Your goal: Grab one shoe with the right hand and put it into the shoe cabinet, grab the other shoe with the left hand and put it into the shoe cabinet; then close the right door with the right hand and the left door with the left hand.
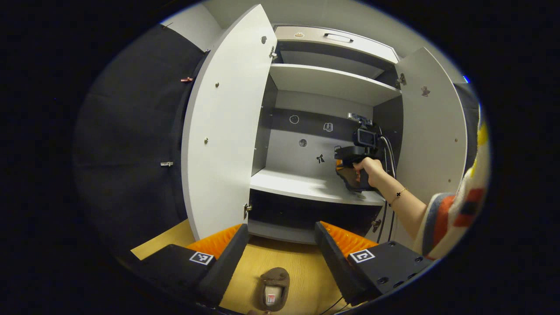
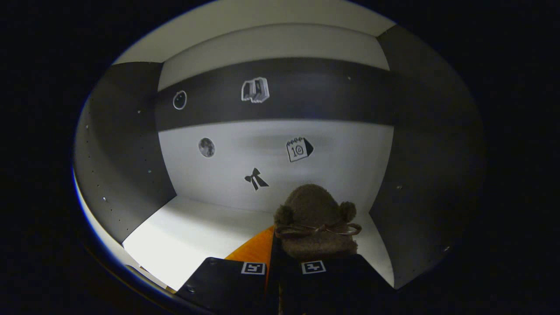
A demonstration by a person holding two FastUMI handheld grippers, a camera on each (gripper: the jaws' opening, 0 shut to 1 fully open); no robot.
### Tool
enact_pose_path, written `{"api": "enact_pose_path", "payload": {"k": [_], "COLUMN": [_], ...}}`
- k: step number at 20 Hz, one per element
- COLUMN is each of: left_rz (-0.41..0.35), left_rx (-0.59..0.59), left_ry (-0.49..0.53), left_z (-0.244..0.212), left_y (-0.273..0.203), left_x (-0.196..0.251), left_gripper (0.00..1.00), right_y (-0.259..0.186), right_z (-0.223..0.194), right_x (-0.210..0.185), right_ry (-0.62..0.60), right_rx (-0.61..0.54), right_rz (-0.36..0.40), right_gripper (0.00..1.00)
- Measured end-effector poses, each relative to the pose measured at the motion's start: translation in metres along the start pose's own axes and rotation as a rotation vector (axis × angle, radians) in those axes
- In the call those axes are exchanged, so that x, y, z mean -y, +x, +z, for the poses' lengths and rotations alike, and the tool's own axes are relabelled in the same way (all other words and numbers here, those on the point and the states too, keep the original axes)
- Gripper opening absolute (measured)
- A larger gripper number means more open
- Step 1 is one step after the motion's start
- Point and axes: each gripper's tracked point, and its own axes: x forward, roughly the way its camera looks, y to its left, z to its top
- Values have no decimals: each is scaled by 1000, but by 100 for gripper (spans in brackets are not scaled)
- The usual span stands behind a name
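Shoe one (image 2: 316,223), brown and fuzzy with a thin bow across it, sits inside the shoe cabinet (image 1: 332,83) on the white middle shelf (image 2: 188,232), toward its right end, toe pointing at the back panel. Right gripper (image 2: 286,258) is drawn nearly together at the shoe's heel; whether both fingers actually press on the shoe cannot be told, the heel hiding the contact. In the left gripper view this same gripper (image 1: 356,168) is seen over the middle shelf, held by a hand (image 1: 372,170) with a bracelet at the wrist, sleeve striped.

Shoe two (image 1: 273,291) lies on the wooden floor (image 1: 302,271) in front of the cabinet, opening upward, between the fingers of the left gripper (image 1: 282,245) but untouched by them; jaws spread wide apart.

Left door (image 1: 223,131) and right door (image 1: 431,127) both stand open. Small stickers (image 2: 255,90) dot the back panel.
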Motion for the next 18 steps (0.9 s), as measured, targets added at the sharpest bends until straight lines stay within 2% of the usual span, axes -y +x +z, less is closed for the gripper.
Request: {"api": "enact_pose_path", "payload": {"k": [2, 3, 4, 6, 8, 9, 10, 11, 14, 15, 18], "left_rz": [7, 11, 18, 28, 29, 29, 31, 37, 32, 19, -49], "left_rx": [2, 1, -2, -6, -11, -14, -17, -17, 2, 2, -1], "left_ry": [19, 30, 41, 52, 45, 39, 37, 39, 54, 56, 52], "left_z": [5, 7, 7, 8, 7, 6, 4, 3, 3, 2, -5], "left_y": [8, 11, 11, 10, 8, 8, 5, 3, -6, -8, -17], "left_x": [-3, -6, -9, -16, -20, -20, -22, -23, -26, -26, -28], "left_gripper": [97, 97, 97, 97, 97, 97, 97, 97, 97, 97, 97], "right_y": [12, 15, 15, 13, 7, 3, -3, -9, -38, -51, -101], "right_z": [-11, -13, -12, -13, -17, -16, -16, -16, -18, -16, 2], "right_x": [2, 2, 3, 2, -6, -12, -17, -23, -34, -36, -44], "right_ry": [14, 22, 16, -5, -10, -10, -12, -18, -60, -71, -75], "right_rx": [-33, -36, -31, -38, -54, -53, -50, -46, -15, 0, 85], "right_rz": [-7, -10, -23, -33, -12, 9, 17, 27, 53, 57, 86], "right_gripper": [15, 10, 16, 18, 35, 53, 58, 75, 90, 100, 100]}}
